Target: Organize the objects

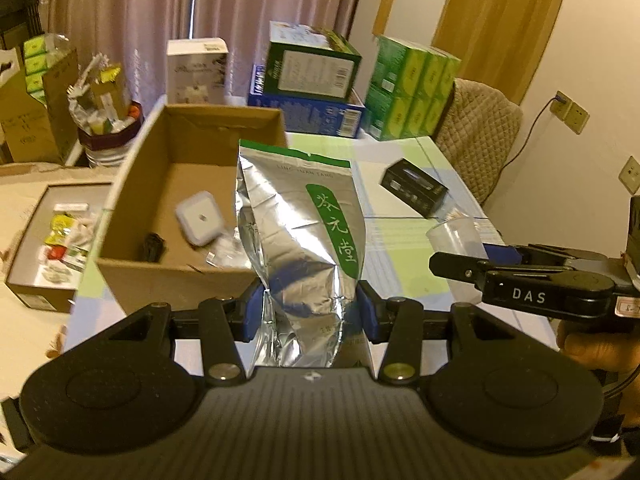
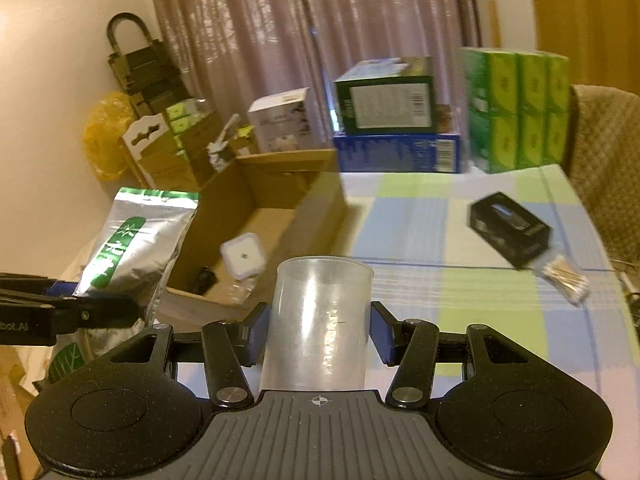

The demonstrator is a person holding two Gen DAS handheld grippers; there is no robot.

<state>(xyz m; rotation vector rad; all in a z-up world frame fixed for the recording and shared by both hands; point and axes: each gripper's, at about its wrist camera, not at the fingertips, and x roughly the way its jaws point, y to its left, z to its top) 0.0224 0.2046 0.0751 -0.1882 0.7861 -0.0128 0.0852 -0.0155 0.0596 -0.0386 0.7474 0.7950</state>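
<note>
- Left gripper (image 1: 310, 308) clamped on the foil pouch (image 1: 300, 216), fingers (image 1: 252, 312) pinching its lower half, held upright just beside the cardboard box (image 1: 132, 216).
- Right gripper (image 2: 318, 338) closed around the clear plastic cup (image 2: 320, 316), above the counter (image 2: 480, 288).
- Best to carry the pouch over the near wall, lower, then release.
- Keep clear of the white case (image 1: 199, 218) inside.

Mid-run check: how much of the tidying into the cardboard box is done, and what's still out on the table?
Done: the open brown cardboard box already holds a white square container and a small black item. In hand: the left gripper clamps a silver foil pouch with green label; the right gripper holds a clear plastic cup. Left: a black rectangular box and a cotton swab packet on the checked tablecloth.
</note>
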